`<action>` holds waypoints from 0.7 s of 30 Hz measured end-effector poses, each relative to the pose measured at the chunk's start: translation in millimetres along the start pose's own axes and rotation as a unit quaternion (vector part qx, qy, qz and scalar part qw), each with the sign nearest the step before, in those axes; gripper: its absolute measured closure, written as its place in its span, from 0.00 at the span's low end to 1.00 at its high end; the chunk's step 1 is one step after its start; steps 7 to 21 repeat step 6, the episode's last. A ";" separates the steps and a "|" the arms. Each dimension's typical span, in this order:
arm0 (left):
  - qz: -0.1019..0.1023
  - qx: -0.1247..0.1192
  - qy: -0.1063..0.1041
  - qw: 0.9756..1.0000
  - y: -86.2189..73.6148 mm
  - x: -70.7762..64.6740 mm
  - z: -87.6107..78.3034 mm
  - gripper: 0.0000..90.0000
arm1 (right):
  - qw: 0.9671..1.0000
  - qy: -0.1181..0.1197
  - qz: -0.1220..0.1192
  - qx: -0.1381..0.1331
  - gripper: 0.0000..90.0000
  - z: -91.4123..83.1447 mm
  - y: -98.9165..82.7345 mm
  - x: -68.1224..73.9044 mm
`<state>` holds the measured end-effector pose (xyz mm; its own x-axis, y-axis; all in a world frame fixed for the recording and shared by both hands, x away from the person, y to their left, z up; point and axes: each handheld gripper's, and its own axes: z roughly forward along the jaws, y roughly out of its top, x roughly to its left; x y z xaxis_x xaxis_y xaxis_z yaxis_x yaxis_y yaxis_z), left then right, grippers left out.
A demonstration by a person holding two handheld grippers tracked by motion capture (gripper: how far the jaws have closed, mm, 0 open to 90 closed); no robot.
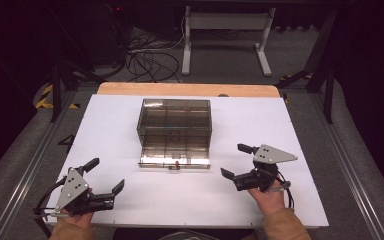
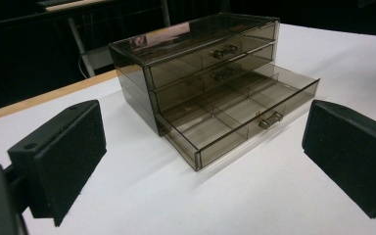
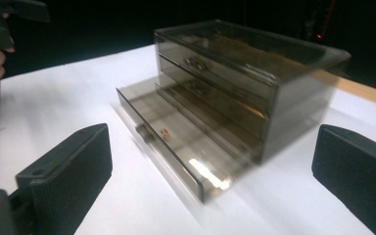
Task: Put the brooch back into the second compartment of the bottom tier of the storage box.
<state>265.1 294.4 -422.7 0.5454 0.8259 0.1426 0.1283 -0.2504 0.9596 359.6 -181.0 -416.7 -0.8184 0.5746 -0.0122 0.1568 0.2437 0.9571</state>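
With both pairs of jaws spread wide and empty, we rest the left gripper and right gripper near the table's front edge, either side of the central box, whose bottom drawer stands pulled out, probably awaiting us.

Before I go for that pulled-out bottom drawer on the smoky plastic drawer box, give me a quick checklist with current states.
1. Left gripper open: ok, jaws spread wide.
2. Right gripper open: ok.
3. Both grippers clear of the smoky transparent three-drawer plastic box: ok, neither touches it.
4. Bottom drawer pulled out, small metal handle reachable: ok.
5. Upper two drawers shut: ok.
6. Bottom drawer compartments empty: cannot tell; the tinted plastic glares, and the right gripper view is blurred.
7. White table surface between grippers and box free: ok.
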 end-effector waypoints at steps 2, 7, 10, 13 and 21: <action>0.000 0.000 0.000 1.000 0.0 0.1 -0.1 0.04 | 1.000 -0.011 0.006 -0.001 0.02 -7.2 -7.8 -2.5; 0.000 0.002 -0.001 1.000 -0.4 0.3 0.9 0.04 | 0.999 -0.027 0.020 0.008 0.02 -17.6 -23.1 -6.0; 0.000 0.002 -0.001 1.000 -0.4 0.3 0.9 0.04 | 0.999 -0.027 0.020 0.008 0.02 -17.6 -23.1 -6.0; 0.000 0.002 -0.001 1.000 -0.4 0.3 0.9 0.04 | 0.999 -0.027 0.020 0.008 0.02 -17.6 -23.1 -6.0; 0.000 0.002 -0.001 1.000 -0.4 0.3 0.9 0.04 | 0.999 -0.027 0.020 0.008 0.02 -17.6 -23.1 -6.0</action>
